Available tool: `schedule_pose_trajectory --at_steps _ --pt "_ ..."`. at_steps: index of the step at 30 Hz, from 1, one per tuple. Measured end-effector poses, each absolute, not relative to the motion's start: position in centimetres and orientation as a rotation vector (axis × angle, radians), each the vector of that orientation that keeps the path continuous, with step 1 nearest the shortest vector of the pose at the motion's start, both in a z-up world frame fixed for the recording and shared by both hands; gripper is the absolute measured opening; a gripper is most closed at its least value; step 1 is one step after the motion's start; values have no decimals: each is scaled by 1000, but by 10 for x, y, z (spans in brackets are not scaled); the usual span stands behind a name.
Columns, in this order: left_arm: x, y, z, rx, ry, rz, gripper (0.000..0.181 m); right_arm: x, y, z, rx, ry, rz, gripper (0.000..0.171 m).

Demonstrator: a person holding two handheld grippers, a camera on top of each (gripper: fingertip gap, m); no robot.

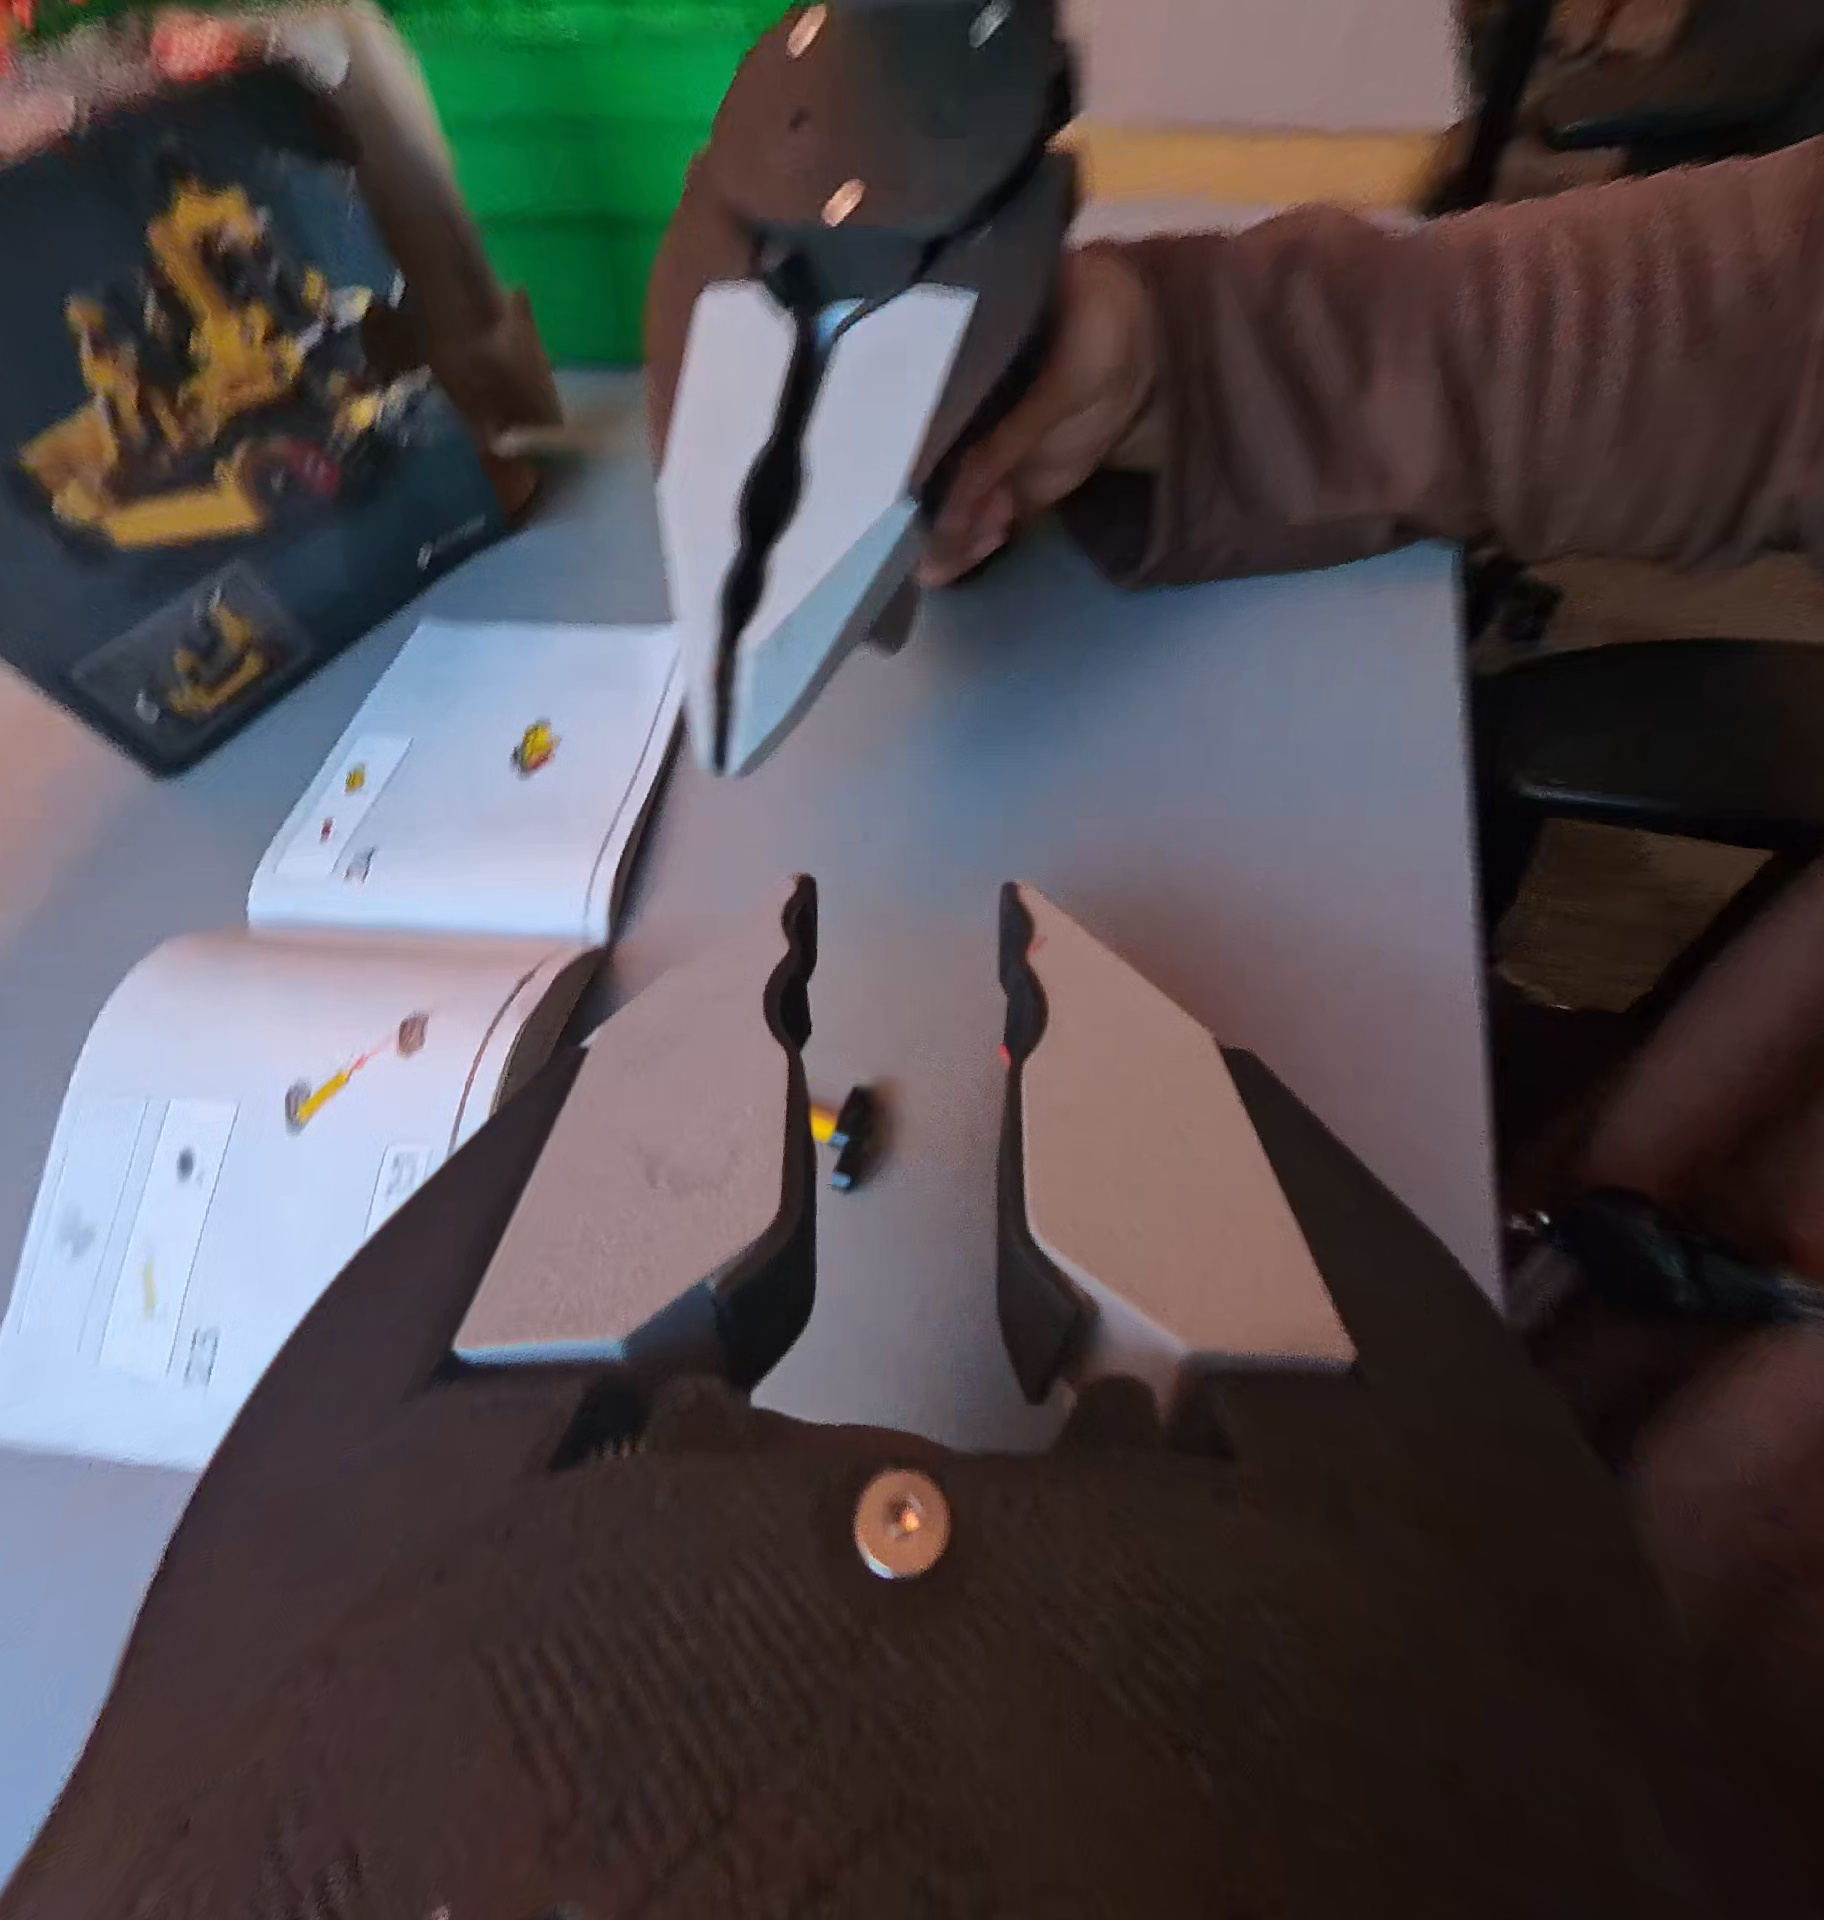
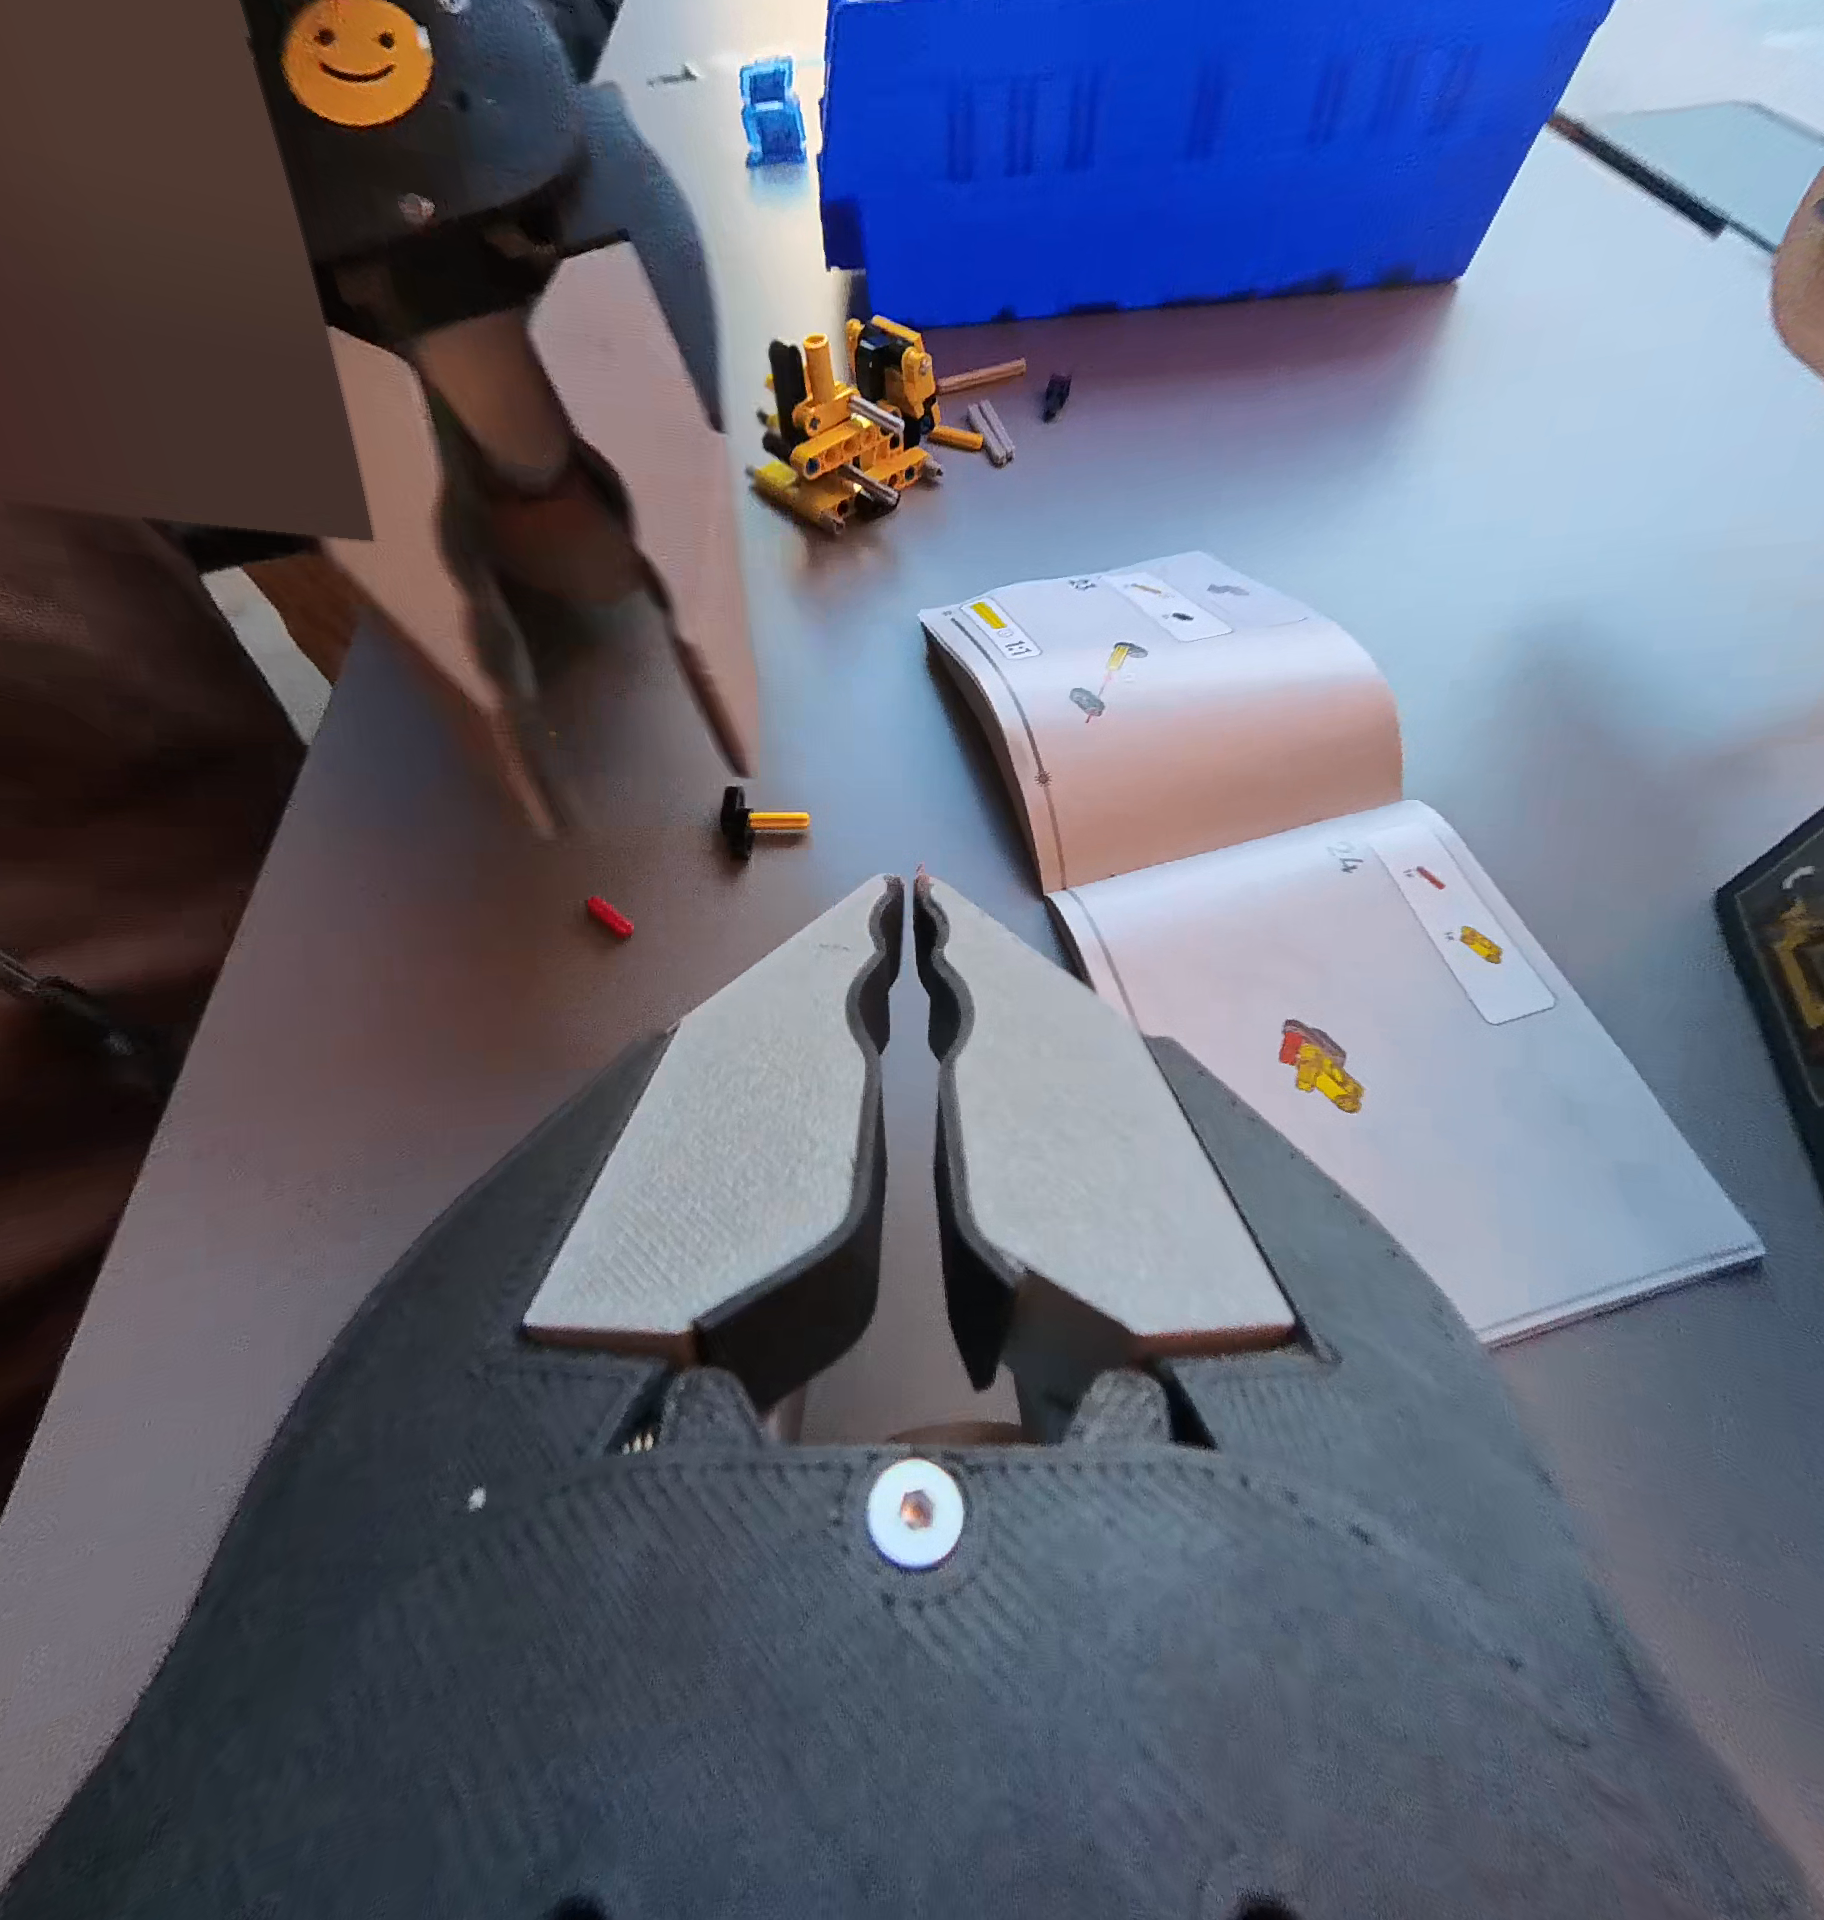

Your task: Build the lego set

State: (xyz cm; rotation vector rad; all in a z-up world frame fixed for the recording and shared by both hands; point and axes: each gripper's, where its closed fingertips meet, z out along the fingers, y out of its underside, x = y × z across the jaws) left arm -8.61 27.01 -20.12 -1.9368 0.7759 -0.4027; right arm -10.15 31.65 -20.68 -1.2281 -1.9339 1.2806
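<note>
A small yellow axle with a black piece on one end (image 1: 848,1132) lies on the grey table, between the open fingers of my left gripper (image 1: 908,904) and just below them. It also shows in the right wrist view (image 2: 762,823), next to the left gripper (image 2: 643,795). My right gripper (image 2: 908,883) is shut and empty, hovering over the table; in the left wrist view (image 1: 726,748) it points down beyond the axle. A red pin (image 2: 609,917) lies near the table edge. The partly built yellow and black model (image 2: 851,426) stands farther back.
An open instruction booklet (image 2: 1303,935) lies right of the grippers, also in the left wrist view (image 1: 368,987). The dark set box (image 1: 191,416) stands behind it. A blue bin (image 2: 1147,145), loose pins (image 2: 991,426) and a small blue part (image 2: 773,109) sit at the back. The table edge (image 1: 1469,935) is close. The gap from one gripper's tips to the other's is roughly 5 centimetres. My left tips are roughly 5 centimetres from the red pin (image 2: 609,917).
</note>
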Motion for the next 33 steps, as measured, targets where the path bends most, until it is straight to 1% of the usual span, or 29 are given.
schedule_pose_trajectory --at_steps 2,5,7,10,11,13,15,16,17,19,23,25,26,28,29,31,33 --pt "-67 257 -189 -1817 866 -449 36 -102 321 -202 -1213 -1889 1283 0" --pt "-42 220 -176 -1691 931 -565 36 -103 333 -193 -1230 -1777 1288 6" --pt "-43 185 -163 -1609 968 -620 37 -104 342 -187 -1247 -1692 1266 9" --pt "-90 154 -136 -1565 906 -535 32 -102 352 -184 -1262 -1622 1206 10" --pt "-118 153 -126 -1597 841 -470 28 -102 355 -183 -1265 -1603 1190 10" --pt "-178 148 -115 -1705 702 -400 27 -102 360 -183 -1277 -1573 1161 10" --pt "-216 126 -122 -1846 627 -515 30 -103 367 -182 -1294 -1534 1135 10" --pt "-236 120 -129 -1905 579 -509 32 -103 372 -180 -1304 -1505 1130 10" --pt "-261 119 -134 -1946 504 -415 31 -102 376 -178 -1313 -1472 1126 10" --pt "-318 119 -140 -1987 339 -163 22 -100 386 -173 -1332 -1396 1124 12" --pt "-417 116 -133 -2059 68 115 26 -95 403 -167 -1357 -1280 1102 15" --pt "-450 118 -131 -2091 19 200 27 -94 411 -167 -1373 -1244 1055 16" --pt "-457 118 -139 -2155 24 192 28 -94 415 -167 -1383 -1230 1030 16" --pt "-460 117 -167 -2293 54 140 39 -93 420 -168 -1402 -1206 996 16" --pt "-455 116 -180 -2343 92 94 42 -93 422 -168 -1411 -1196 987 16" --pt "-442 118 -194 -2349 152 6 41 -93 427 -168 -1425 -1171 970 16" --pt "-433 118 -205 -2363 186 -51 36 -93 429 -169 -1439 -1161 969 17"
